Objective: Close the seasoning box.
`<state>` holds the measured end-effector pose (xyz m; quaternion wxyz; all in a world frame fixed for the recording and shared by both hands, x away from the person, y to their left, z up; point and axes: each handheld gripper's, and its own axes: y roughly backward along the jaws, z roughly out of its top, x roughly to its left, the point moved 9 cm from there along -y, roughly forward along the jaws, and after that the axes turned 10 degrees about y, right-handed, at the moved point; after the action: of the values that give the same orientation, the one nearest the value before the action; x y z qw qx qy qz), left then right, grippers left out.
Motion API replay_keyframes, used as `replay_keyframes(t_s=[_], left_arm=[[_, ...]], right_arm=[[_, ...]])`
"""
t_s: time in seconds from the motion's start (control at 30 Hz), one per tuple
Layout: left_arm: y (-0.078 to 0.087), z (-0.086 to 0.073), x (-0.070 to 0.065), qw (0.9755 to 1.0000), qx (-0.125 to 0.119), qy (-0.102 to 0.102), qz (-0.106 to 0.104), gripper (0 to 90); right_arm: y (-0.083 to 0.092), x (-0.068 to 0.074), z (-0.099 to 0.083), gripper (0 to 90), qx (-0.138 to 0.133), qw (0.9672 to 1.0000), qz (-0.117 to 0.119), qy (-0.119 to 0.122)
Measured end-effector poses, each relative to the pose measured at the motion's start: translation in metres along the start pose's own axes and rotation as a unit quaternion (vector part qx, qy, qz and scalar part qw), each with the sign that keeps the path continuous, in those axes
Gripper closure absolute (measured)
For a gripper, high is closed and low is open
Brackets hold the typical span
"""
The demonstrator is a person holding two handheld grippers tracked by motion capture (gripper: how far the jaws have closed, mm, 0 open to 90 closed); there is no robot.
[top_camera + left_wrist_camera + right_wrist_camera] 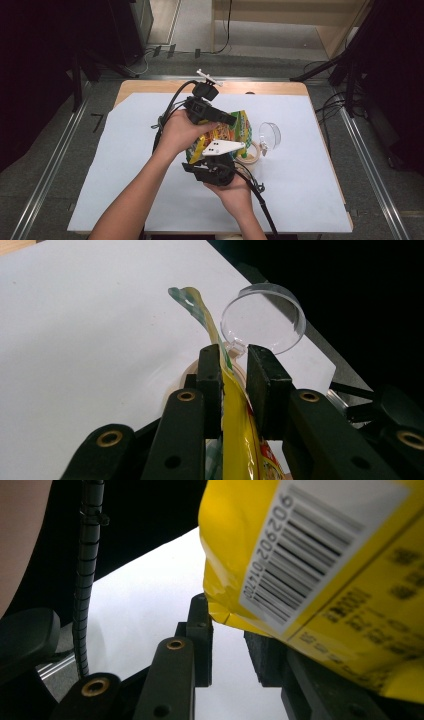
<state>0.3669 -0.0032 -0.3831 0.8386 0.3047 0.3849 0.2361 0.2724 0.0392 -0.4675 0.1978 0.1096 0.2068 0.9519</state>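
From where I stand, the left gripper (pixel 227 120) reaches in from the left, above the white sheet (pixel 130 165) that covers the table, and its jaws are clenched on the flat edge of a yellow snack bag (pixel 227 134). In the left gripper view the bag's thin seam (pixel 235 410) runs straight up between the two black pads, pinched tight. The bag itself hangs above the middle of the table, between the two hands, with a roll of tape (pixel 251 154) lying on the sheet just beside it and a clear plastic cup (pixel 270 134) on its side a little farther right.

The right gripper (pixel 220 162) comes up from below. In the right gripper view the barcode end of the bag (pixel 320 565) sits over the jaws, its corner dipping toward the gap; whether those pads actually press on it I cannot tell.

The bag looks light, soft and crinkly, with a slick film that could slide out of a loose pinch, and its contents probably crush easily. The sealed flat edges seem the safest places to take hold, not the puffy middle.
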Motion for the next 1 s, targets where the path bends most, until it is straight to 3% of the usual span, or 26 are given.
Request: replay_keyframes(t_s=[1.0], left_arm=[[0.0043, -0.0011, 0.0039, 1.0000, -0.008, 0.002, 0.002, 76.9]], right_arm=[[-0.0041, 0.0015, 0.0016, 74.8, -0.001, 1.0000, 0.000, 0.003]])
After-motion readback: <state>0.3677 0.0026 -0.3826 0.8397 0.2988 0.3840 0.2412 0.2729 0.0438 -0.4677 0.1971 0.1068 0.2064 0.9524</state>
